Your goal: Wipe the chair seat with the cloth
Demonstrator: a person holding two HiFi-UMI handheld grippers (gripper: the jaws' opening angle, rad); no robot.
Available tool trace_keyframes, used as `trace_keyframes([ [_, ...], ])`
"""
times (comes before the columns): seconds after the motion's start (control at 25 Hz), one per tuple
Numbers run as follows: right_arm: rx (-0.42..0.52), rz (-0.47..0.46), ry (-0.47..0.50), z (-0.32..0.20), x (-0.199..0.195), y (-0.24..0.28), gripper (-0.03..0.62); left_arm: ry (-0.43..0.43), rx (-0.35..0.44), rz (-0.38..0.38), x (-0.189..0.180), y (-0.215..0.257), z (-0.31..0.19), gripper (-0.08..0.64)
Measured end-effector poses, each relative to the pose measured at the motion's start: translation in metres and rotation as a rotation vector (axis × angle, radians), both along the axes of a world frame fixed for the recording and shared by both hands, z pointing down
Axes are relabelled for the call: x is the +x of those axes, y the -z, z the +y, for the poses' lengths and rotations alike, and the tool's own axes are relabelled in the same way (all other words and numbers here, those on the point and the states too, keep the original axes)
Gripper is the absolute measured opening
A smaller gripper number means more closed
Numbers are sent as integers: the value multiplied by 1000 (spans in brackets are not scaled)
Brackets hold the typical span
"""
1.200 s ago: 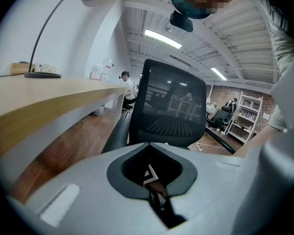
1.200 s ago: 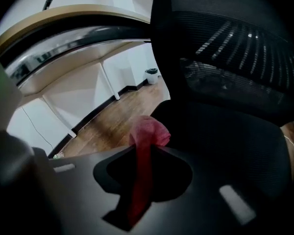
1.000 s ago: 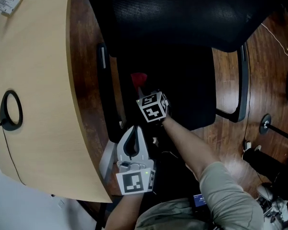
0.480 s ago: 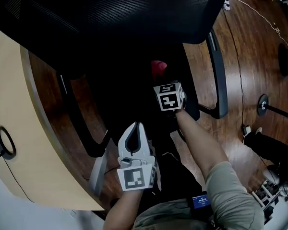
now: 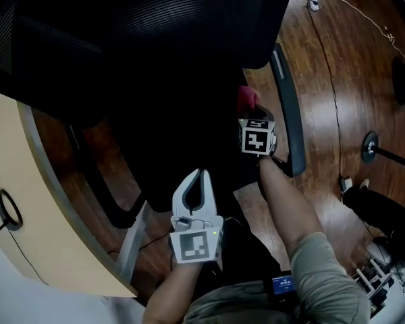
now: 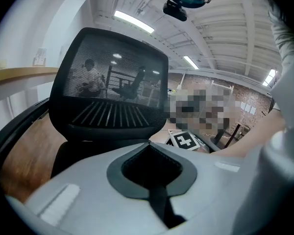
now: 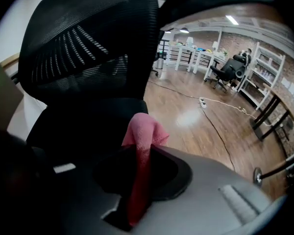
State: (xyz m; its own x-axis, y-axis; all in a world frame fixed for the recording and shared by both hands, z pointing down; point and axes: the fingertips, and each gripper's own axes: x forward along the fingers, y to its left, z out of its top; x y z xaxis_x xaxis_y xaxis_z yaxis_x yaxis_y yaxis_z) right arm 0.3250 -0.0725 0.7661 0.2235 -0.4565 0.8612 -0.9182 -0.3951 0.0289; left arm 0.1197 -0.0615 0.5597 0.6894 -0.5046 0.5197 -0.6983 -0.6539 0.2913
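Note:
A black office chair fills the head view, its seat (image 5: 182, 130) dark below the mesh backrest (image 5: 155, 19). My right gripper (image 5: 249, 112) is shut on a pink-red cloth (image 5: 247, 100) over the seat's right side, close to the right armrest (image 5: 289, 120). In the right gripper view the cloth (image 7: 143, 136) hangs pinched between the jaws of the right gripper (image 7: 138, 153), above the seat (image 7: 88, 126). My left gripper (image 5: 201, 176) sits at the seat's front edge, jaws shut and holding nothing. The left gripper view shows that left gripper (image 6: 149, 148) facing the backrest (image 6: 112, 97).
A light wooden desk (image 5: 27, 248) with a black cable ring (image 5: 5, 211) curves along the left, beside the chair's left armrest (image 5: 101, 181). Wooden floor lies to the right, with a white cable (image 5: 354, 12), a round stand base (image 5: 371, 147) and dark shoes (image 5: 364, 204).
My right gripper has carried the cloth rightwards across the seat, from near the left armrest towards the right one. The left gripper has drifted right too.

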Motion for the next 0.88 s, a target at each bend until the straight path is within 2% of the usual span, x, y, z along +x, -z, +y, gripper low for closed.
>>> trace_keyframes([
  [0.16, -6, -28, -67, 14, 10, -8, 60, 30, -2, -23, 2, -3, -1, 5],
  [0.36, -7, -28, -60, 14, 10, -11, 60, 81, -18, -32, -11, -7, 1, 5],
  [0.52, 56, -41, -58, 7, 0, 4, 61, 124, 2, -20, -29, -1, 1, 5],
  [0.68, 117, -48, 0, -2, -44, 24, 62, 161, 0, -23, -67, 3, 4, 5],
  [0.88, 183, -94, 145, -21, -135, 55, 61, 241, 48, -43, -127, 15, 4, 5],
])
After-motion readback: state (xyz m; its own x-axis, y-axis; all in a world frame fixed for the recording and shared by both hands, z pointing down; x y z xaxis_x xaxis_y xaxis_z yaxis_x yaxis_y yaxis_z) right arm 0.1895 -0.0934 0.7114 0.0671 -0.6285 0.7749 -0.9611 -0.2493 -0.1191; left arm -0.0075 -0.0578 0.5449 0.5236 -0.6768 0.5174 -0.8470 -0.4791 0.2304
